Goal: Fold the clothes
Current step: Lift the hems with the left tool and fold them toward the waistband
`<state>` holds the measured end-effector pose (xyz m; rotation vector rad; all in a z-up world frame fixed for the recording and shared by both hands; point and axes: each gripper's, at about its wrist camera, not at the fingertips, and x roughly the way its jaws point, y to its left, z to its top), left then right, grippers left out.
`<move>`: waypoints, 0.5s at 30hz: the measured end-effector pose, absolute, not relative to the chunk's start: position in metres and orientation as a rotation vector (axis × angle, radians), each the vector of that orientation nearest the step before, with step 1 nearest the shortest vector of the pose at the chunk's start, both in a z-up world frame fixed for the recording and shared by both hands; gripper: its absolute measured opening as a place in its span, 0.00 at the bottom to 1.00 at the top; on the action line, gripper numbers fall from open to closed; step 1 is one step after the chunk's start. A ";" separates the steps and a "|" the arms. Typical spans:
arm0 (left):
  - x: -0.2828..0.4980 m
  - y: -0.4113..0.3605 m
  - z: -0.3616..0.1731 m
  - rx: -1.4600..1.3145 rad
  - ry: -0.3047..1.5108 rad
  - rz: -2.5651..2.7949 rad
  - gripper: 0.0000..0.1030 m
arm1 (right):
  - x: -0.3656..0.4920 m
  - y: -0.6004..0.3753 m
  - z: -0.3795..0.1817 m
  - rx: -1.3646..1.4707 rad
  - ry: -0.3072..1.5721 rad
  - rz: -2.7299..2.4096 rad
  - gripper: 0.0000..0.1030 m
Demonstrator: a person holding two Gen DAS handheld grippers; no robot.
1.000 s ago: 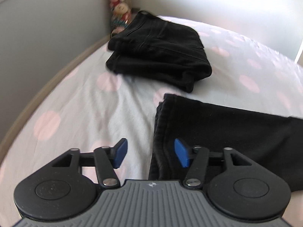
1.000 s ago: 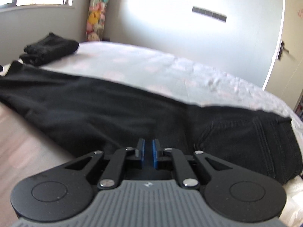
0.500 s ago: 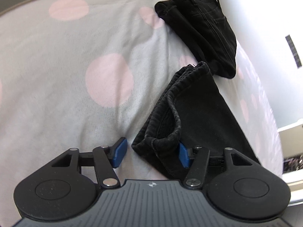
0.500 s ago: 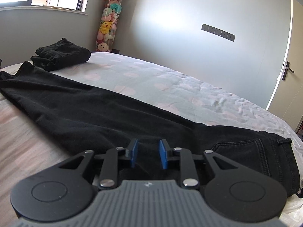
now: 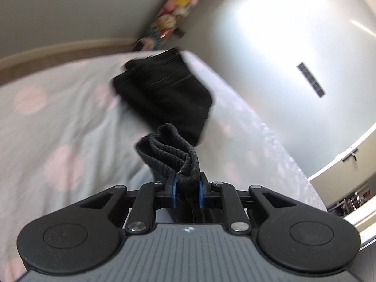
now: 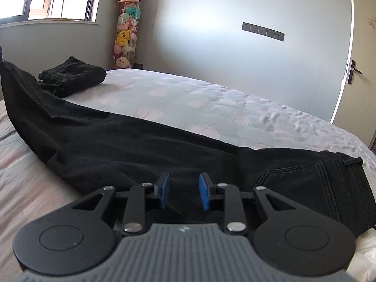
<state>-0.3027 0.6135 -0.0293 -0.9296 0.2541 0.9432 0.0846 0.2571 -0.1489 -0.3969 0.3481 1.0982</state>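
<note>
Left gripper (image 5: 186, 189) pinches bunched hem of black jeans (image 6: 145, 145), frame centre; right gripper (image 6: 183, 193) gapes, empty, lower centre. Risk: thick hem slips out w/ lift.

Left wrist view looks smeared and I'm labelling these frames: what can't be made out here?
- Left wrist view: folded black trousers on the polka-dot bedsheet, details lost to motion blur.
- Left claw: cloth past the clamped black ribbed hem is hidden behind it.
- Right wrist view: the same hem end is cut off by the left edge.

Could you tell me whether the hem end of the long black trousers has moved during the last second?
Yes. The long black trousers' hem has risen off the polka-dot bedsheet, clamped in the left gripper.
</note>
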 end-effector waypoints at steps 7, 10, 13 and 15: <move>-0.188 0.557 0.054 -0.773 0.188 0.734 0.18 | 0.106 0.249 -0.145 -0.313 0.481 1.036 0.30; -0.128 0.524 0.066 -0.712 0.216 0.632 0.18 | 0.118 0.238 -0.141 -0.252 0.505 1.009 0.30; -0.067 0.492 0.063 -0.662 0.273 0.548 0.18 | 0.131 0.228 -0.139 -0.195 0.540 0.985 0.30; -0.026 0.470 0.060 -0.628 0.309 0.492 0.19 | 0.141 0.222 -0.139 -0.146 0.575 0.971 0.30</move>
